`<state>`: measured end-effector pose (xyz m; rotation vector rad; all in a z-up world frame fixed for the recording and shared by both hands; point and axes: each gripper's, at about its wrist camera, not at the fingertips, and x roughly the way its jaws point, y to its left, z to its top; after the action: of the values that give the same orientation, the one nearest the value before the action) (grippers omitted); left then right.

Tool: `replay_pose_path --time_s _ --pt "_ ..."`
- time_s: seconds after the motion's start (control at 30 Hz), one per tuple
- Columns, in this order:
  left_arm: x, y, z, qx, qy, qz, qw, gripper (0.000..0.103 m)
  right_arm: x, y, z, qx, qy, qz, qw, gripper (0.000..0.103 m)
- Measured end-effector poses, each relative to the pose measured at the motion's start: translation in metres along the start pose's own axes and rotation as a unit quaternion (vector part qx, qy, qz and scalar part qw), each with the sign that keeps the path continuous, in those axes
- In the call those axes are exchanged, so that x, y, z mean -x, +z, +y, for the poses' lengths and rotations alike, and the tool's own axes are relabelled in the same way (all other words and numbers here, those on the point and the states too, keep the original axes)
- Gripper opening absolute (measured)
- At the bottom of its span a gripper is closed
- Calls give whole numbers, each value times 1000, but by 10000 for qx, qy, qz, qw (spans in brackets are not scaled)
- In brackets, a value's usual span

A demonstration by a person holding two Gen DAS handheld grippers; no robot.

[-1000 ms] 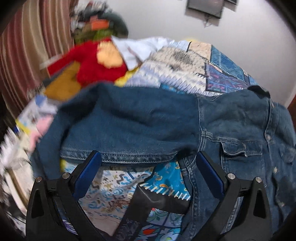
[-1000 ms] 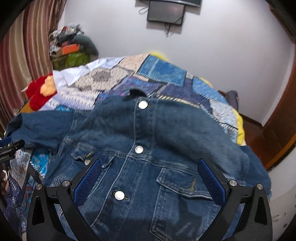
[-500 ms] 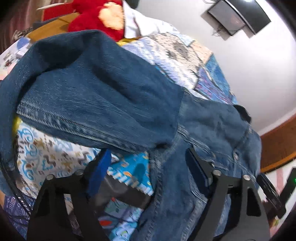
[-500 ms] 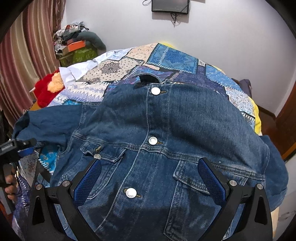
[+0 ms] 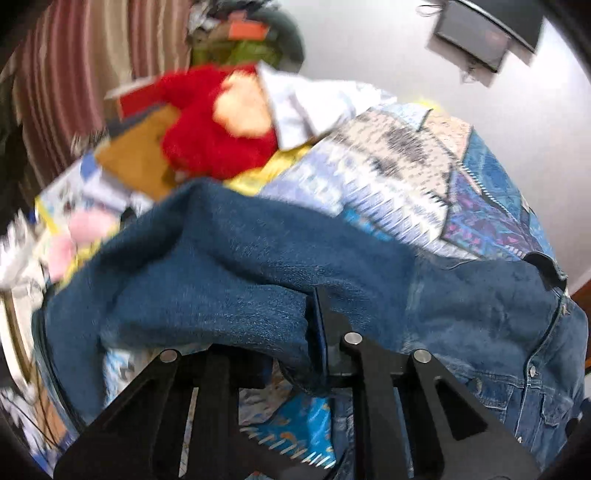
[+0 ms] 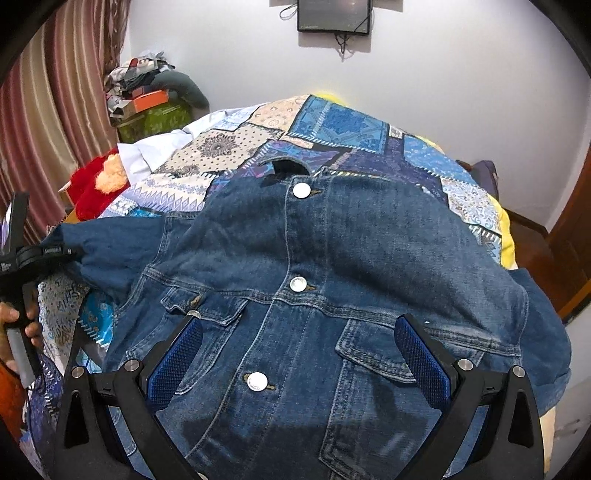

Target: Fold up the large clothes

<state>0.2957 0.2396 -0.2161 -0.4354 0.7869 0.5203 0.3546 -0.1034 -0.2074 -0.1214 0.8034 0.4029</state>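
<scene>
A blue denim jacket (image 6: 332,266) lies front up, buttoned, on a patchwork bedspread (image 6: 343,125). My right gripper (image 6: 297,354) is open and empty, hovering over the jacket's lower front between the two chest pockets. My left gripper (image 5: 310,332) is shut on the jacket's left sleeve (image 5: 229,280), with the denim bunched between its fingers. In the right wrist view the left gripper (image 6: 33,254) holds that sleeve (image 6: 110,243) at the bed's left edge. The jacket's right sleeve hangs off the bed's right side.
A red plush toy (image 5: 218,136) and a white cloth (image 5: 314,103) lie at the bed's far left. A pile of boxes and clothes (image 6: 147,99) stands by the striped curtain (image 6: 48,122). A screen (image 6: 332,16) hangs on the far wall. A wooden door (image 6: 569,236) is at right.
My left gripper has closed on the sleeve, which it only straddled before. The right gripper has moved slightly closer over the jacket and stayed open.
</scene>
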Motion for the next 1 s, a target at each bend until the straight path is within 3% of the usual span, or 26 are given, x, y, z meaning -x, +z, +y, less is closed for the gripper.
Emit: replay_pose_path --time_s 0.27,0.47,0.63,0.83,0.9,1.0 --pt "30 10 -64 -543 -750 -441 9947 12 22 5 -13 -9 -185 -254 9995 103" --pt "3 -20 -127 -1133 -1259 237 9853 12 45 4 -27 -40 -408 -368 9985 103" --pt "-26 -48 -133 -1324 -1213 913 9795 14 62 -3 -39 -53 -577 -402 9975 103" --pt "6 -64 -115 -1565 -1375 873 9742 43 74 -10 -50 -131 -613 -346 9974 103" --pt "25 -64 -107 -1768 -1396 647 9721 65 76 -13 -51 -190 -583 -311 9976 103" --pt "43 -63 -89 -1834 -1227 379 9746 80 76 -17 -50 -280 -514 -250 9980 103"
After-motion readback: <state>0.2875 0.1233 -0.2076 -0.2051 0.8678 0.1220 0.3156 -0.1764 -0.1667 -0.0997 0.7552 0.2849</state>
